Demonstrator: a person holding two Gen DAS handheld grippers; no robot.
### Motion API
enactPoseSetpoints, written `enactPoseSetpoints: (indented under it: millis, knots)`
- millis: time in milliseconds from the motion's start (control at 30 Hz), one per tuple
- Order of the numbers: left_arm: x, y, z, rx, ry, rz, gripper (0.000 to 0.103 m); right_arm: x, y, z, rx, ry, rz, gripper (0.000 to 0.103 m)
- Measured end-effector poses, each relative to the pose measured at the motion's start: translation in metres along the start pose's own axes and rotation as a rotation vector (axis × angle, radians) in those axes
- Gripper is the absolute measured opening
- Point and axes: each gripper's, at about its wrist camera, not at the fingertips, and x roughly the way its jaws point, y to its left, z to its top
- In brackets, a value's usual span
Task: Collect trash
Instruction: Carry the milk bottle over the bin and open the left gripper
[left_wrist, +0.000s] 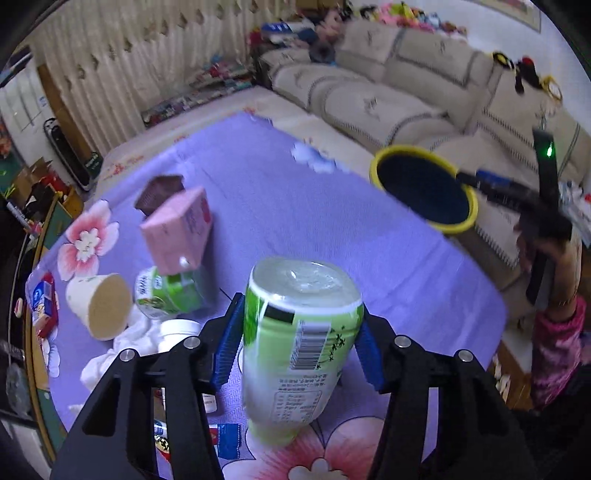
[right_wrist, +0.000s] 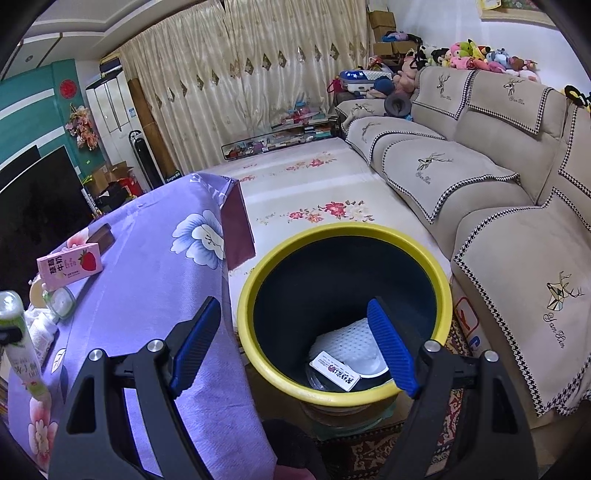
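My left gripper (left_wrist: 299, 349) is shut on a green-labelled plastic bottle (left_wrist: 299, 317), blue pads pressing both of its sides, and holds it clear above the purple flowered tablecloth (left_wrist: 295, 206). The same bottle (right_wrist: 18, 343) shows at the left edge of the right wrist view. My right gripper (right_wrist: 295, 310) is open and holds nothing, hanging over the yellow-rimmed bin (right_wrist: 343, 230). Inside the bin lie a white foam net (right_wrist: 347, 339) and a small white box (right_wrist: 334, 371). In the left wrist view the bin (left_wrist: 406, 149) stands past the table's right edge, with the right gripper (left_wrist: 480, 182) above it.
On the cloth lie a pink milk carton (left_wrist: 177, 229), a brown box (left_wrist: 159, 188), a tipped paper cup (left_wrist: 99, 302), a green-labelled tub (left_wrist: 166, 291), crumpled tissue (left_wrist: 125, 343) and a white jar (left_wrist: 177, 332). A beige sofa (right_wrist: 480, 177) lines the right side.
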Motion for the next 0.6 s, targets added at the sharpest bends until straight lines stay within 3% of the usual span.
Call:
enactPoseSetpoints:
  millis: [200, 600]
  knots:
    - [-0.021, -0.006, 0.002, -0.018, -0.058, -0.002, 0.054, -0.007, 0.0, -0.001, 0.002, -0.011, 0.003, 0.077]
    - [-0.013, -0.042, 0.03, 0.026, -0.096, -0.063, 0.054, -0.026, -0.018, -0.004, 0.023, -0.049, -0.027, 0.077]
